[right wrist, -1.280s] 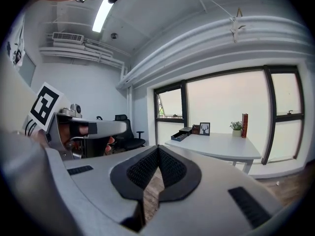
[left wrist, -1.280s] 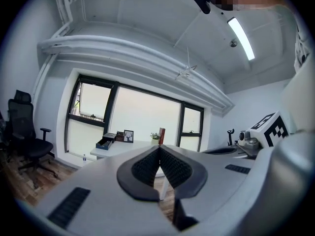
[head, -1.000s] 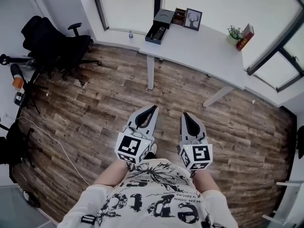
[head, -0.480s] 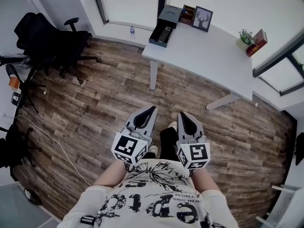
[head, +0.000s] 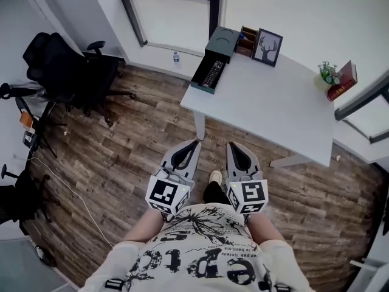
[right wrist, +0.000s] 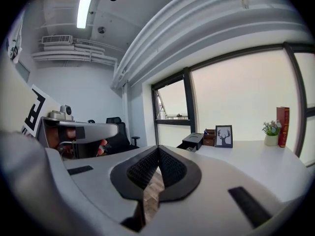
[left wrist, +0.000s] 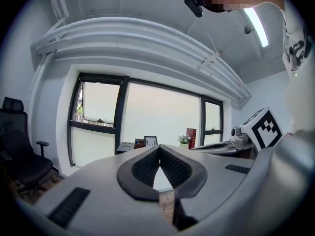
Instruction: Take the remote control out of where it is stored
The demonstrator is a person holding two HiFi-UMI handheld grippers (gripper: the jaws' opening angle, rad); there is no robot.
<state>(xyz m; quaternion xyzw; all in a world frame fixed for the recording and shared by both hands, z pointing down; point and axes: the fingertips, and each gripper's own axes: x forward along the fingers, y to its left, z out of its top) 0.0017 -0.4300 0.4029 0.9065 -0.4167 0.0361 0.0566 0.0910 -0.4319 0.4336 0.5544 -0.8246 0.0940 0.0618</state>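
**Both grippers held low before the white desk (head: 273,102), remote control (head: 213,73) not yet reached.**
The remote control lies in the open drawer (head: 202,88), pulled out of a dark storage box (head: 222,42) at the desk's left end. Beside the box on the desk stand a small wooden organiser (head: 247,41) and a framed deer picture (head: 268,47). The left gripper (head: 196,143) and right gripper (head: 231,145) hang side by side, well short of the desk, each with jaws closed tip to tip and nothing between them.
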